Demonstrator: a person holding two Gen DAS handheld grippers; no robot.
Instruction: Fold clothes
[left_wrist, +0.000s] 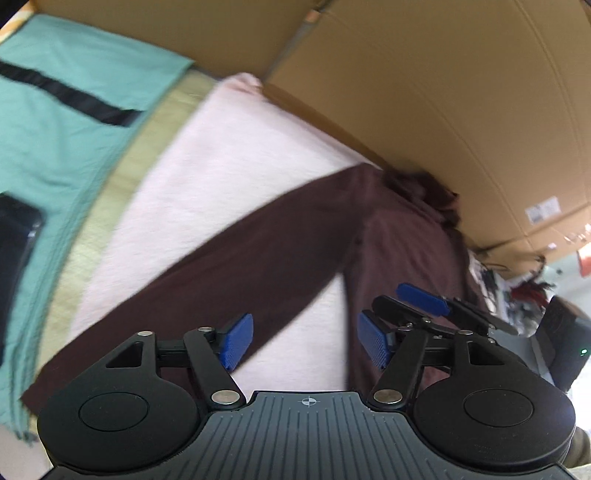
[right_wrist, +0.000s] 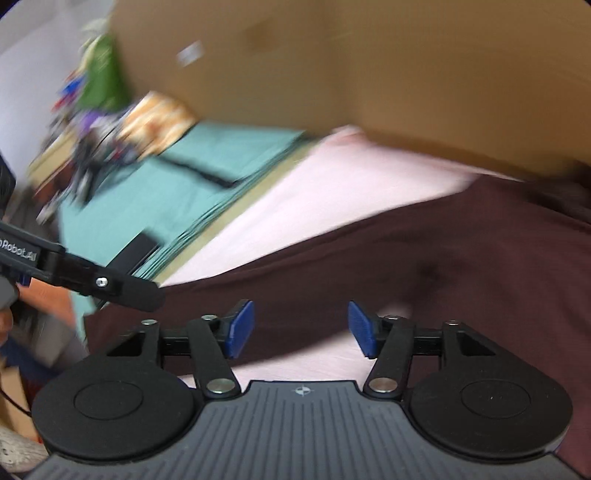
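The dark maroon long-sleeved cloth top (left_wrist: 280, 236) lies spread flat on a pale pink fuzzy blanket (left_wrist: 221, 155). One long sleeve (left_wrist: 192, 291) reaches out to the near left, away from the body of the top. The collar end lies far off, against the big brown cardboard boxes (left_wrist: 424, 92).

The left gripper (left_wrist: 304, 341) hangs above the sleeve. Its blue pads (left_wrist: 236, 341) are spread apart with nothing between them. The right gripper (right_wrist: 301, 328) hangs above the top too, and its blue pads (right_wrist: 240, 328) are also spread and hold nothing. It shows in the left view as well, just to the right.

I think the next step is to fold that sleeve in over the body. To do it well, each gripper should pinch only the sleeve cloth, not the pink blanket under it. Then lift a little and lay it down flat with no bumps.

I count one maroon top, one pink blanket and two grippers. To the far left lies one teal cloth (left_wrist: 66, 122) with a black strip on it. At least two boxes stand behind.
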